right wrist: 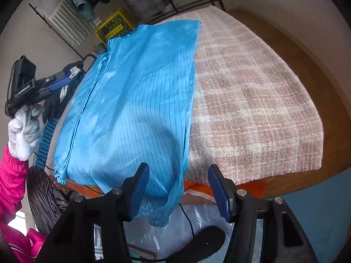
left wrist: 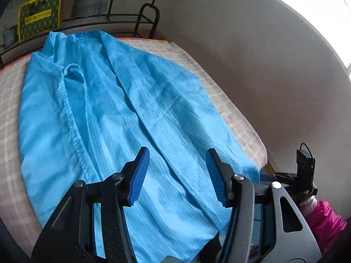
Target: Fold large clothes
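Lying on plaid cloth (right wrist: pixel 252 100), blue coat (right wrist: pixel 131 100), rack (left wrist: pixel 122 19) behind

Pink sleeve (right wrist: pixel 11 175), white glove (right wrist: pixel 24 131), blue pads (left wrist: pixel 140 175)

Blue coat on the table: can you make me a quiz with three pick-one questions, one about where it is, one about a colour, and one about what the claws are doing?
1. Where does the blue coat lie?
A. On the checked cloth over the table
B. On the floor
C. On the metal rack

2. What colour are the pads of the left claw?
A. Red
B. Blue
C. White

3. What are the two claws doing?
A. Both pinch the coat
B. One holds a sock
C. Both are open, holding nothing

Answers:
1 A: the coat is spread on the cloth, one cuffed sleeve hanging over the edge.
2 B: the ribbed pads are dark blue.
3 C: the left claw and the right claw each show a wide gap with nothing pinched.
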A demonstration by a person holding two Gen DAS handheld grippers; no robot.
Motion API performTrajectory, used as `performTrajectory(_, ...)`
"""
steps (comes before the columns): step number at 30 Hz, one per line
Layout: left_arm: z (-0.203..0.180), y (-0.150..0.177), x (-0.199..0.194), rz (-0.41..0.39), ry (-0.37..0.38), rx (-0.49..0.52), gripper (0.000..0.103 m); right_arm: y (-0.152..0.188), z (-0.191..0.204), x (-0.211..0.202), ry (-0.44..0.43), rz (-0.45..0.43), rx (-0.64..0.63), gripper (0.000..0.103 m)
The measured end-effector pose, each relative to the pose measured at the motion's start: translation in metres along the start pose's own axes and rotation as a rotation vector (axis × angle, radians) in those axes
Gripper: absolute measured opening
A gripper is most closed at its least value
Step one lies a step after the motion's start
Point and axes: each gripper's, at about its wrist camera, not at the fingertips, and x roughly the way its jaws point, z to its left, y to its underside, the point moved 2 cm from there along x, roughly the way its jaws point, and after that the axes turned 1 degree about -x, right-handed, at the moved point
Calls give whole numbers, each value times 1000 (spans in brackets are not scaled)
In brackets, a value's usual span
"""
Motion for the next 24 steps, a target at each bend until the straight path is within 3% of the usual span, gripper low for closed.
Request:
performTrajectory(5, -17, 45, -42, -40, 11, 45, 56, -12, -2, 1, 27, -32, -3, 59)
performTrajectory(12, -21, 85, -36, -9, 67, -32, 56, -24, -16, 12, -58, -52, 66, 58)
performTrajectory(14, -19, 90, -28, 3, 80, -61, 56, -25, -13, 17, -101, -38, 79, 51)
performTrajectory(16, -23, 97, -18, 13, 89, -76, 56, -24, -7, 25, -117, -9, 81, 32)
performTrajectory(17, -27, 99, -14, 17, 91, -76, 56, -24, -4, 26, -111, -6, 77, 30)
performTrajectory(19, -38, 99, -2, 27, 94, -70, 56, -24, 0, 27, -108, 15, 77, 8)
performTrajectory(24, -71, 62, 38, -2, 59, -11, 56, -26, 1, 18, -100, -3, 81, 2)
